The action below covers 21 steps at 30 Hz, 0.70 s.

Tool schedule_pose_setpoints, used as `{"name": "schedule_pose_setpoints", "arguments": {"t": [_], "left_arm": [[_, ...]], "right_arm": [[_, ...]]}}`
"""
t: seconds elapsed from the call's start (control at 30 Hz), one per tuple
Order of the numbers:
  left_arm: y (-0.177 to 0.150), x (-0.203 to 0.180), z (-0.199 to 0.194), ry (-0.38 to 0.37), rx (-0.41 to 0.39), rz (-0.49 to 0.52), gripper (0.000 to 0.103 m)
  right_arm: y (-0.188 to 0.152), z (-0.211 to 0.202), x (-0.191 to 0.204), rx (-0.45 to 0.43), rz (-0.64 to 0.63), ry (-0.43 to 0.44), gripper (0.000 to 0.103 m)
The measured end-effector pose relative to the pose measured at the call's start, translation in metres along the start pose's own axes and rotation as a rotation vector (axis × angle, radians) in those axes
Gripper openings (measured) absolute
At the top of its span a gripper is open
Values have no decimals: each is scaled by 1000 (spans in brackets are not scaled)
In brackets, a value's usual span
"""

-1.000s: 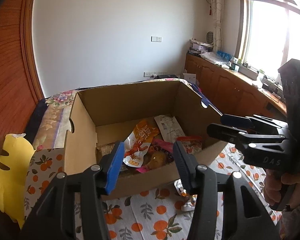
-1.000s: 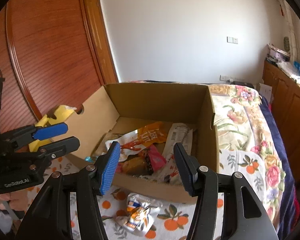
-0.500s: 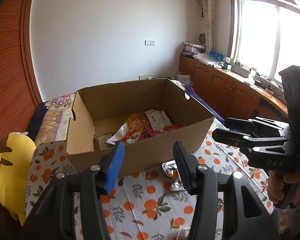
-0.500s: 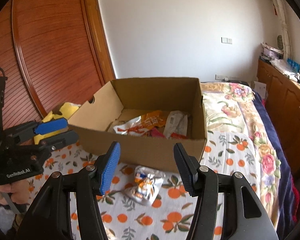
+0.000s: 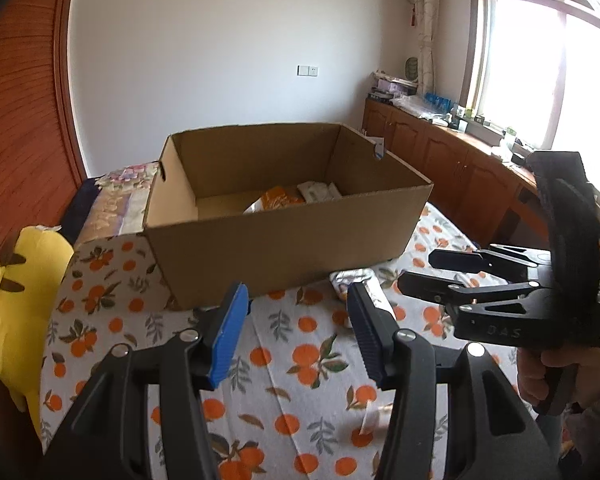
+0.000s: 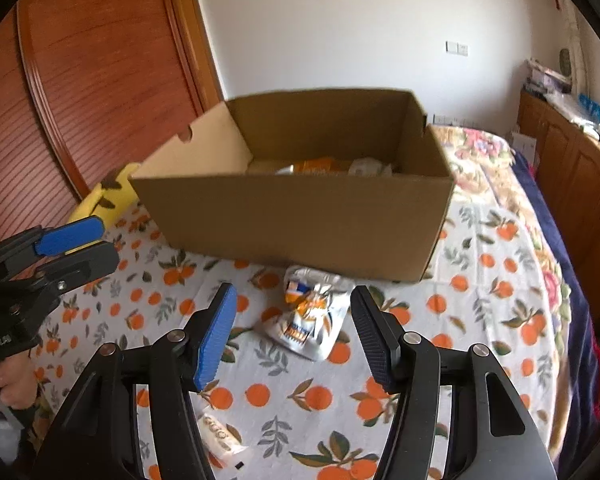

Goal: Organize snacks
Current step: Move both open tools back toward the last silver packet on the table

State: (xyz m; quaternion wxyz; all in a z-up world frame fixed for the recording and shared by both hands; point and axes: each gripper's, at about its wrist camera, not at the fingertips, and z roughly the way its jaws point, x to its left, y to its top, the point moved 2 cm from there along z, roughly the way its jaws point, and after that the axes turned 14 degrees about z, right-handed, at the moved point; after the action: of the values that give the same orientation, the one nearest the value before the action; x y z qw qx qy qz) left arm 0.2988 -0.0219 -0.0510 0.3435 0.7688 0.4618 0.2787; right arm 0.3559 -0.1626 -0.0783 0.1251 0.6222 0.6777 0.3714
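An open cardboard box (image 5: 292,232) (image 6: 300,216) stands on a bed with an orange-print cover and holds several snack packets (image 5: 280,198) (image 6: 320,166). A white and orange snack bag (image 6: 312,316) lies on the cover just in front of the box; it also shows in the left wrist view (image 5: 358,284). A small pale packet (image 6: 218,436) (image 5: 374,420) lies nearer me. My left gripper (image 5: 296,334) is open and empty, short of the box. My right gripper (image 6: 294,338) is open and empty, just short of the snack bag.
A yellow plush toy (image 5: 16,300) (image 6: 108,196) lies left of the box. A wooden wardrobe (image 6: 80,80) stands at the left. Wooden cabinets (image 5: 460,168) under a window run along the right. A floral blanket (image 6: 488,160) lies to the box's right and behind it.
Both grippers have pulled back and down from over the box. The box now sits farther off, and the snack bag in front of it has come fully into view.
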Motion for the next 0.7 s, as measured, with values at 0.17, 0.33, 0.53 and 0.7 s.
{"name": "schedule_pose_setpoints", "arguments": {"t": [0.17,0.33,0.53,0.7], "left_arm": [[-17,2,6,-15,20,-15,53],[-36,0,14,-21,56,-27,53],[-53,-4,20,-17,84,-17,53],[-60,-7,24,-33,93,-13,53]], "right_arm": [[-8,25,-1,45,-13,-23,75],[-11,53,-5,91,-25,-45,75],[-11,79,-6,127,-49,-79,75],[-10,93,-6,138,-53,-97,75]]}}
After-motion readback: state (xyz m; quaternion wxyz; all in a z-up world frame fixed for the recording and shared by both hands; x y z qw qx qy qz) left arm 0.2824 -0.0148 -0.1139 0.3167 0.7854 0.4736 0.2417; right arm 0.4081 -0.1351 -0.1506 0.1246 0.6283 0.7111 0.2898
